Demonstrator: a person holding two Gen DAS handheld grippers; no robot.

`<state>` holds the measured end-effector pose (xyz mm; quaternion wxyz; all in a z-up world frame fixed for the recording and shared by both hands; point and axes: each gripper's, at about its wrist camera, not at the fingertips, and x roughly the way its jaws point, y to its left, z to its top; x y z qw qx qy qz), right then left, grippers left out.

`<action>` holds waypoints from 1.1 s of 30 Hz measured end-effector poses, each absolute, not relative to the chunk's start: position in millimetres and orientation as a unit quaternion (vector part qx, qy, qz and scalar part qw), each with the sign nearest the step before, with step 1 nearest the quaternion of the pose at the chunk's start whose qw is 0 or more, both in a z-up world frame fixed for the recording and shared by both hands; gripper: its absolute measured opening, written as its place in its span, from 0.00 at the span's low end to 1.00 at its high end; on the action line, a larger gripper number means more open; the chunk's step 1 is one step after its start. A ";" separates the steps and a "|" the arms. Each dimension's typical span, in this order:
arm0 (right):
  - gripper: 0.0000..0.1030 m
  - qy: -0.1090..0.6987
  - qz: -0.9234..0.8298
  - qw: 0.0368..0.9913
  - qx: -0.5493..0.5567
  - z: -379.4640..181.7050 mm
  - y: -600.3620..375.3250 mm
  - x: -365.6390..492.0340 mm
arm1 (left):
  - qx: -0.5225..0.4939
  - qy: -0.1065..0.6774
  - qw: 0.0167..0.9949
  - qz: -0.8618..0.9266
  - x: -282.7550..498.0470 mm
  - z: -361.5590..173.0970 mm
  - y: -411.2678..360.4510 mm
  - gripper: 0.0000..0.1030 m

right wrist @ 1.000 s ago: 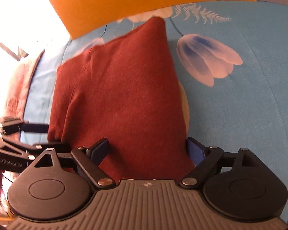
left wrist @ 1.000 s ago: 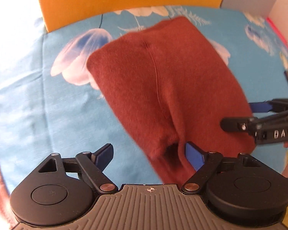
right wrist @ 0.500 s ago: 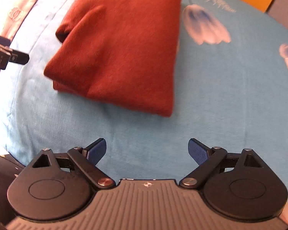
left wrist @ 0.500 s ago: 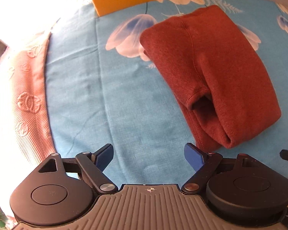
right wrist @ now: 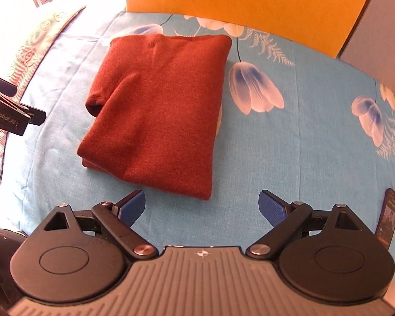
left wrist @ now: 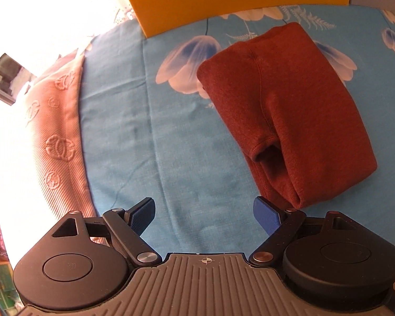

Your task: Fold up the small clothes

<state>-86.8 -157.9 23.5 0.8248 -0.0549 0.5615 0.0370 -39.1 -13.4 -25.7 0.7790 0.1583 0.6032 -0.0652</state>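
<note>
A rust-red garment (right wrist: 160,110) lies folded into a compact rectangle on the blue flowered sheet (right wrist: 289,158), one sleeve opening facing left. In the left wrist view the garment (left wrist: 284,110) lies ahead and to the right, its near corner close to the right fingertip. My left gripper (left wrist: 204,213) is open and empty, above bare sheet. My right gripper (right wrist: 202,205) is open and empty, just short of the garment's near edge. The left gripper's body (right wrist: 10,110) shows at the left edge of the right wrist view.
An orange board (right wrist: 237,2) stands along the far edge of the sheet. A pink embossed cloth (left wrist: 52,142) lies along the left side. A phone (right wrist: 388,218) rests at the right near edge.
Both grippers have drawn back from the garment and are now empty and clear of it. The garment lies folded and still on the sheet.
</note>
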 end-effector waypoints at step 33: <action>0.93 0.553 0.069 0.829 -0.047 26.5 -135.3 -85.0 | 0.139 0.621 0.769 -0.059 -38.5 -29.5 -6.2 1.00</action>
